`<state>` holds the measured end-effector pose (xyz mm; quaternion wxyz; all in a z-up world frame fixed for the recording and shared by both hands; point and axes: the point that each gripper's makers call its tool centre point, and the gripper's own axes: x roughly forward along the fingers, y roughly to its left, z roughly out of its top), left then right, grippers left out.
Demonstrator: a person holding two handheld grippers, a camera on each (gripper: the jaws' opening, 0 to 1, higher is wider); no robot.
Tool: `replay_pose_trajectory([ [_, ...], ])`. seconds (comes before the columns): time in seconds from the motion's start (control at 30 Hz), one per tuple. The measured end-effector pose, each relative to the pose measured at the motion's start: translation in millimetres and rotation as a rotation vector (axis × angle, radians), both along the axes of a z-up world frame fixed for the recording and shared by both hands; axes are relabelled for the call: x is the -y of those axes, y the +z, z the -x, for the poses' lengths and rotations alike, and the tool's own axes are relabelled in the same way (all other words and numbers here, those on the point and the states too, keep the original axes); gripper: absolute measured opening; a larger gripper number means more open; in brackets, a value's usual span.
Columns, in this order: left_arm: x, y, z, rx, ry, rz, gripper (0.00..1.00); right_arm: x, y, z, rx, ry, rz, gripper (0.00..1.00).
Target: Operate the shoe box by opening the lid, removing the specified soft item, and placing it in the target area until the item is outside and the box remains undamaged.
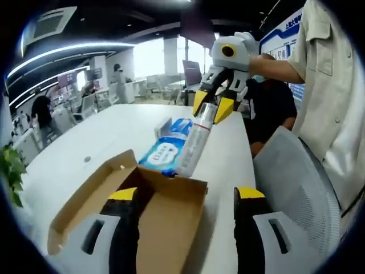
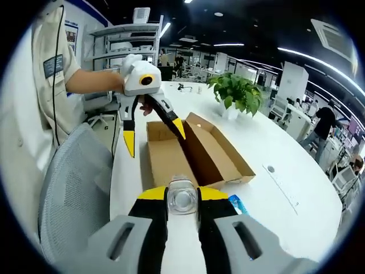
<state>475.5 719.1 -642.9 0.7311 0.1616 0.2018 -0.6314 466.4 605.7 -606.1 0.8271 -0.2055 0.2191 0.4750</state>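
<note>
Left gripper view: the left gripper [image 1: 187,197] stands wide at lower centre, over the open box [image 1: 165,214]. At upper centre the right gripper [image 1: 213,106] clamps a clear tube-shaped item [image 1: 194,142], lifted above the box's far edge. Behind it on the table [image 1: 97,137] lies a blue pack [image 1: 166,149]; its lettering is unreadable.

Right gripper view: the right gripper [image 2: 182,200] grips the item [image 2: 182,200] end-on at lower centre. The left gripper [image 2: 155,137] hangs spread above the box [image 2: 197,154]. A plant [image 2: 239,91] stands upper right.

1. One open cardboard shoe box [image 1: 154,217] on table.
2. One soft white tube-like item [image 1: 194,145].
3. Two blue tissue packs [image 1: 165,153].
4. Two grippers: left gripper [image 1: 185,197], right gripper [image 1: 212,107].
5. One potted plant [image 2: 238,92].
6. One mesh chair [image 1: 302,188].
</note>
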Motion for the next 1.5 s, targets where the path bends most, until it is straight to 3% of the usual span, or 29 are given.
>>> replay_pose_trajectory([
  [0.4,-21.5,13.6,-5.2,0.000,0.134,0.052,0.87,34.8,4.5,-32.8,0.015,0.004,0.101,0.16],
  [0.63,-40.2,18.2,-4.5,-0.007,0.216,0.063,0.90,51.3,3.0,-54.7,0.008,0.012,0.165,0.16],
  [0.93,-65.3,12.7,6.2,-0.015,0.299,0.049,1.00,74.7,-13.5,-87.1,-0.034,-0.002,0.230,0.16],
  [1.5,-95.0,20.8,10.1,0.007,0.411,0.072,1.00,84.8,-41.8,-132.9,-0.083,0.039,0.372,0.16],
])
